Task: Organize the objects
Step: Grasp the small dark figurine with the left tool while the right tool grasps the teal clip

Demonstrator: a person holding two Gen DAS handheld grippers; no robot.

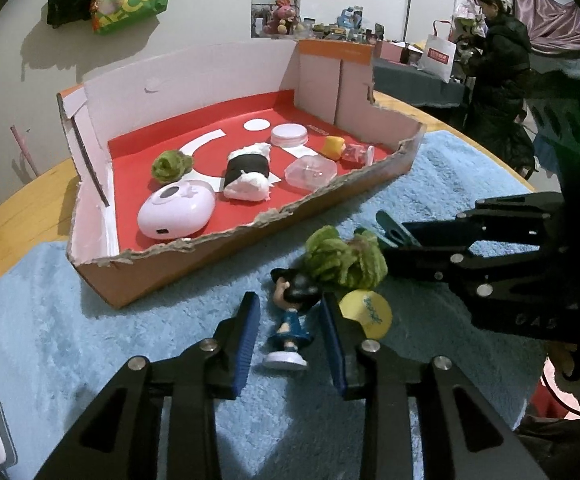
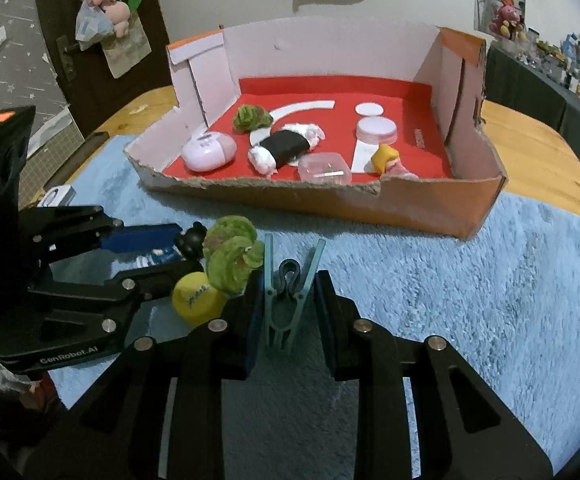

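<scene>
A small figurine with black hair and blue dress lies on the blue mat between the open fingers of my left gripper; it also shows in the right wrist view. A teal clothes peg lies between the open fingers of my right gripper; its tip shows in the left wrist view. A green fuzzy ball and a yellow disc lie between the two grippers. The torn cardboard box with a red floor holds several items.
In the box lie a lilac case, a black-and-white plush roll, a green fuzzy ball, a clear plastic lid and a round white tin. A blue mat covers the wooden table. A person stands behind.
</scene>
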